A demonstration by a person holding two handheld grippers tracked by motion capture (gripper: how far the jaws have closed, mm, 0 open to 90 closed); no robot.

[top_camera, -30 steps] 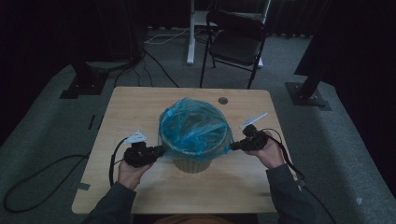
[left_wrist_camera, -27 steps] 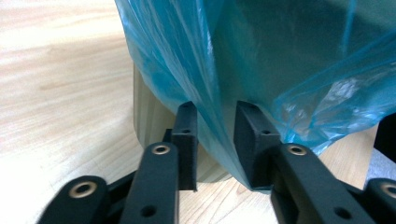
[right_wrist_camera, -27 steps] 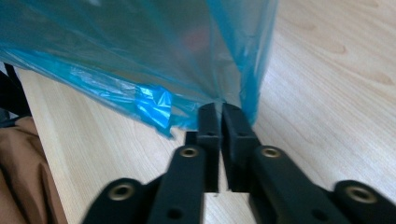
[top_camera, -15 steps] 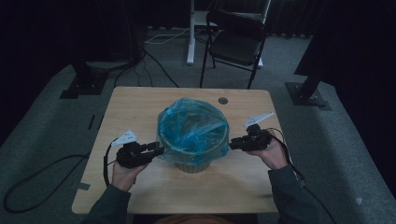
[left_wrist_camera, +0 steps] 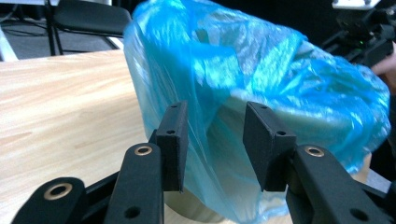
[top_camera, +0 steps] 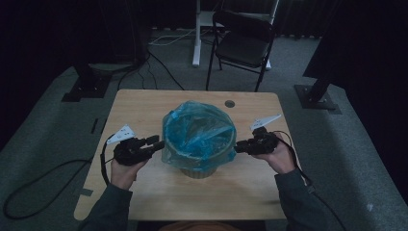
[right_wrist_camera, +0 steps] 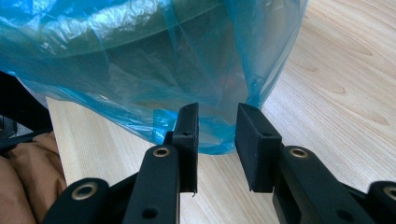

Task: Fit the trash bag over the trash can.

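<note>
A pale round bin [top_camera: 197,169] lined with a blue plastic bag [top_camera: 198,130] stands mid-table. My left gripper [top_camera: 156,144] points at the bin's left side. Its jaws have just been opening and are open [left_wrist_camera: 215,135], with the bag's film [left_wrist_camera: 261,70] hanging loose in the gap and no pad pressing on it. My right gripper [top_camera: 239,147] faces the bin's right side. Its jaws have also just been opening and are open [right_wrist_camera: 217,140], just short of the bag's lower hem [right_wrist_camera: 140,60]. The bin's rim [left_wrist_camera: 289,116] shows through the film.
The wooden table [top_camera: 144,106] has a small round hole [top_camera: 229,103] near its far edge. A black folding chair [top_camera: 243,43] stands beyond it. Dark stand bases and a cable [top_camera: 43,187] lie on the grey carpet around the table.
Both pairs of jaws stand wider than a second ago. The left gripper has risen a little beside the bin. The right hand has stayed where it was.
</note>
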